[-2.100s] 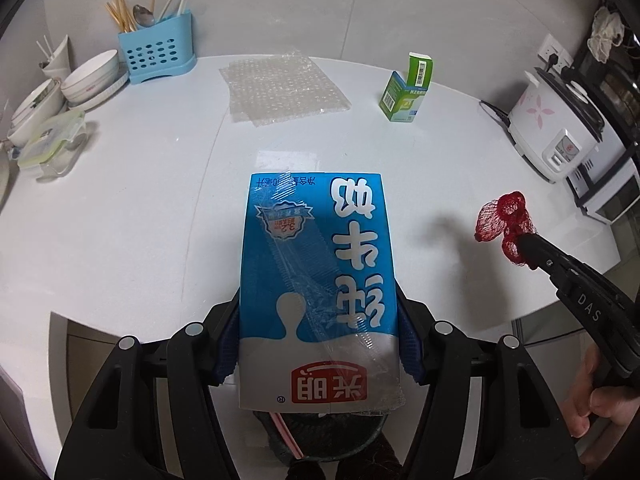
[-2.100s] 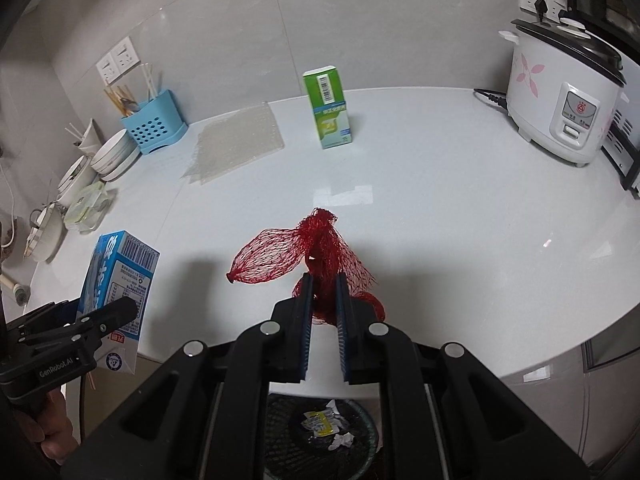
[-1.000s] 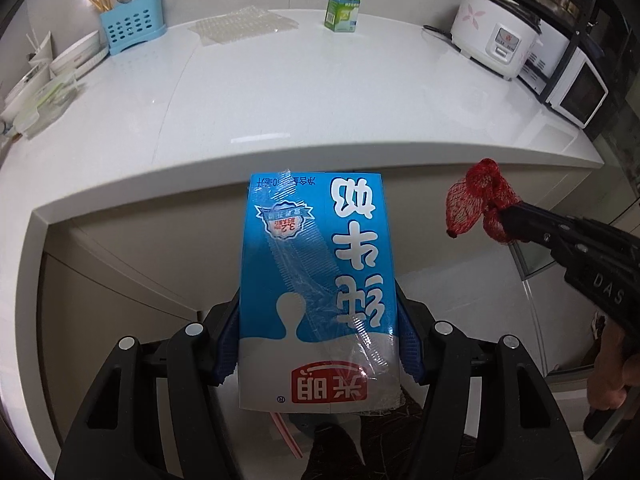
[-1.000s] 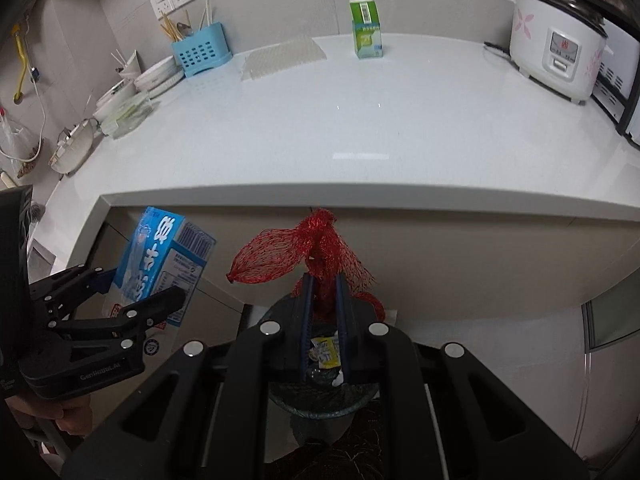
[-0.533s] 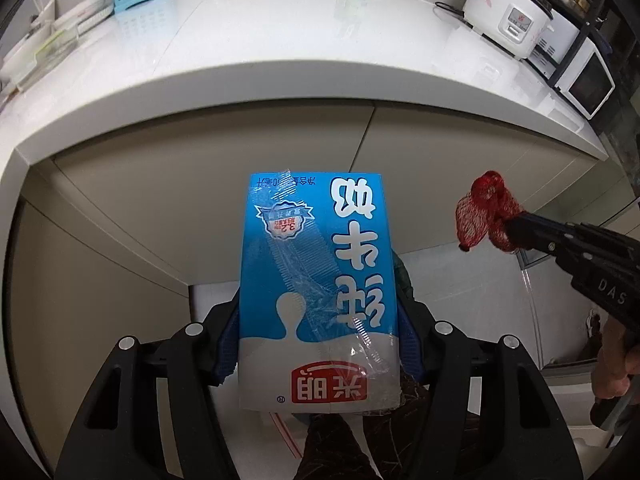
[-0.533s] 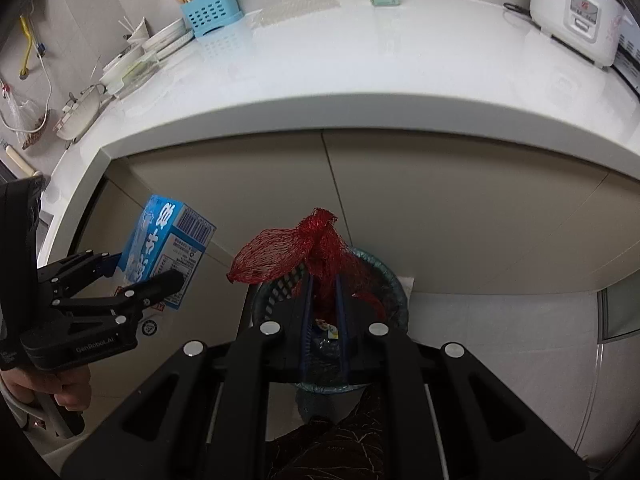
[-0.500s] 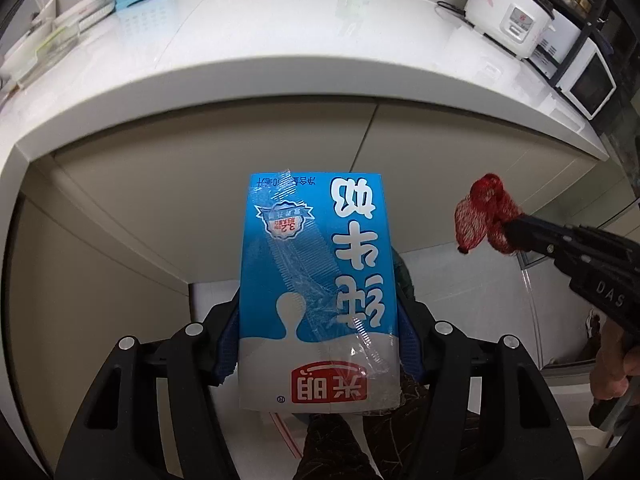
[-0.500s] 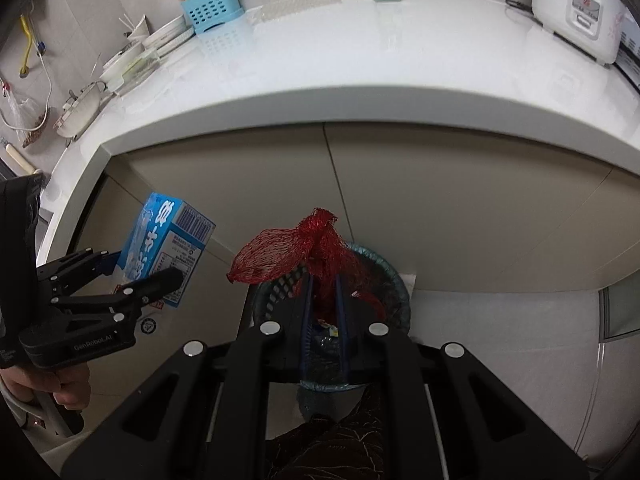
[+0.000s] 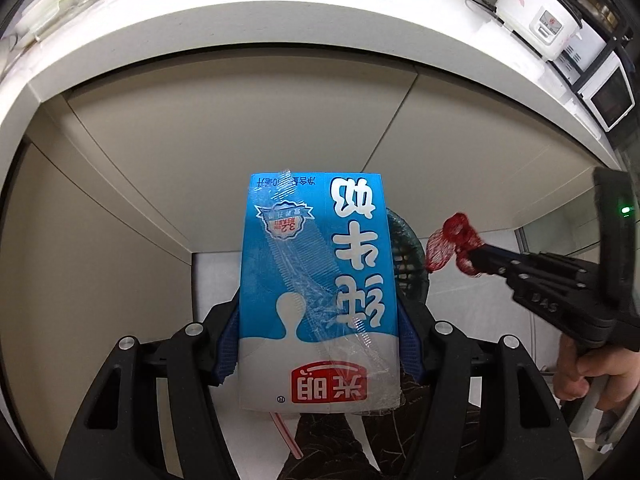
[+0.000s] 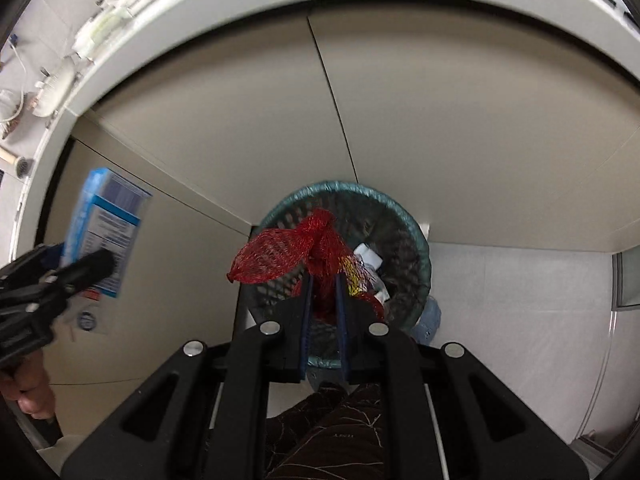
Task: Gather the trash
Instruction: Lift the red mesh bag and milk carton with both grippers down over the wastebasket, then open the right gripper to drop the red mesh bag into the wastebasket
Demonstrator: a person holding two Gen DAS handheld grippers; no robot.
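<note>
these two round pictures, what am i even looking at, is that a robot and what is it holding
No robot: a person holds a two-fingered tool in each hand, and each tool carries a wide-angle camera looking along its fingers, so each picture is one tool's own view.

In the left tool's view, the left hand-held gripper clamps a blue and white milk carton. At the right edge you see the other tool from the side.

In the right tool's view, the right hand-held gripper is shut on a bunched red mesh net bag, above a round teal waste basket on the floor, with scraps already inside. The carton appears again at the left.

Above runs a white kitchen counter carrying a white rice cooker.
</note>
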